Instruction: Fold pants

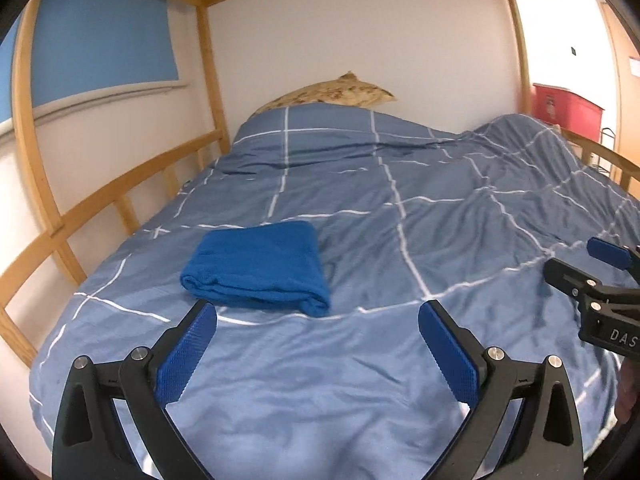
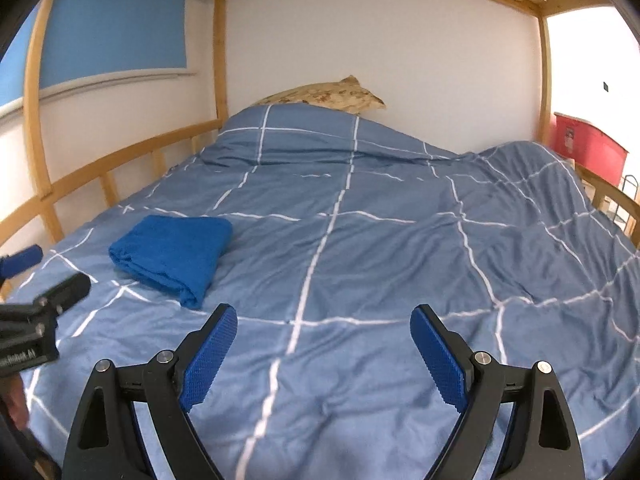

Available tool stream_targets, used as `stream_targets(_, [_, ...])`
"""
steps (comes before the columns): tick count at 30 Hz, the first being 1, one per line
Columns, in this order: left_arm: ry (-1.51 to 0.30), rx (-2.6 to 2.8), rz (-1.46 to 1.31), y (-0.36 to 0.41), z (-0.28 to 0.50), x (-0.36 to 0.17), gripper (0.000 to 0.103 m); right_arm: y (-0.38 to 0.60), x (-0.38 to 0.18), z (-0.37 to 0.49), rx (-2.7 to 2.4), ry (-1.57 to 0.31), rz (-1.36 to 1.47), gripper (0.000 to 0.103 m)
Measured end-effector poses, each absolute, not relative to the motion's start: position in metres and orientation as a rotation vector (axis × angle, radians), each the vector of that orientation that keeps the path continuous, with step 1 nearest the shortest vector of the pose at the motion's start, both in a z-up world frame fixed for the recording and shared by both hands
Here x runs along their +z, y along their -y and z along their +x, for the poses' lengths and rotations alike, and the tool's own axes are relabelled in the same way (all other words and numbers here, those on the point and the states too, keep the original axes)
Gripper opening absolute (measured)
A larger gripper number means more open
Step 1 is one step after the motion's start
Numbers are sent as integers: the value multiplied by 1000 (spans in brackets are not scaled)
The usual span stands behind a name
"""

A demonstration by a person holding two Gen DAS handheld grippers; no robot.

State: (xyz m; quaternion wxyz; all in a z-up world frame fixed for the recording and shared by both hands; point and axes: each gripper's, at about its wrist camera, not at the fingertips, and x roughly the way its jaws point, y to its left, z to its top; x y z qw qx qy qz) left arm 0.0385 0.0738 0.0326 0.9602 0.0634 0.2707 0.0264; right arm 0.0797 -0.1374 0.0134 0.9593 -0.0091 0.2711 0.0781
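The blue pants (image 1: 258,266) lie folded in a neat thick rectangle on the blue checked duvet (image 1: 360,220). They also show in the right wrist view (image 2: 172,258), to the left. My left gripper (image 1: 318,312) is open and empty, hovering just in front of the folded pants. My right gripper (image 2: 324,316) is open and empty over bare duvet, to the right of the pants. The right gripper shows at the right edge of the left wrist view (image 1: 600,280). The left gripper shows at the left edge of the right wrist view (image 2: 36,276).
The bed sits in a wooden bunk frame with a side rail (image 1: 120,184) on the left and slats overhead. A patterned pillow (image 1: 332,92) lies at the head by the white wall. A red box (image 1: 568,108) stands beyond the right side.
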Motion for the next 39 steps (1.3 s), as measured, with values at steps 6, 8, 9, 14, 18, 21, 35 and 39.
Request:
stream_targets(6, [-549, 52, 42, -62, 14, 37, 103, 162, 16, 54, 152, -543, 10, 89])
stream_targets(8, [-554, 52, 17, -62, 9, 38, 103, 169, 16, 44, 137, -539, 12, 89])
stream_targets(9, [-556, 57, 5, -61, 6, 38, 103, 172, 16, 41, 133, -534, 13, 89])
stream_targets(14, [-557, 86, -27, -57, -6, 37, 103, 185, 20, 22, 103, -500, -3, 89])
stream_targets(18, [-529, 113, -13, -47, -12, 39, 103, 196, 24, 13, 83, -473, -7, 89])
stream_targets(21, [-510, 104, 13, -40, -14, 41, 103, 204, 25, 8, 66, -465, -12, 89])
stream_targets(35, [-441, 83, 110, -21, -15, 48, 103, 214, 23, 10, 53, -471, -2, 89])
stream_targets(39, [-445, 77, 100, -21, -15, 49, 103, 218, 22, 8, 56, -463, 2, 89])
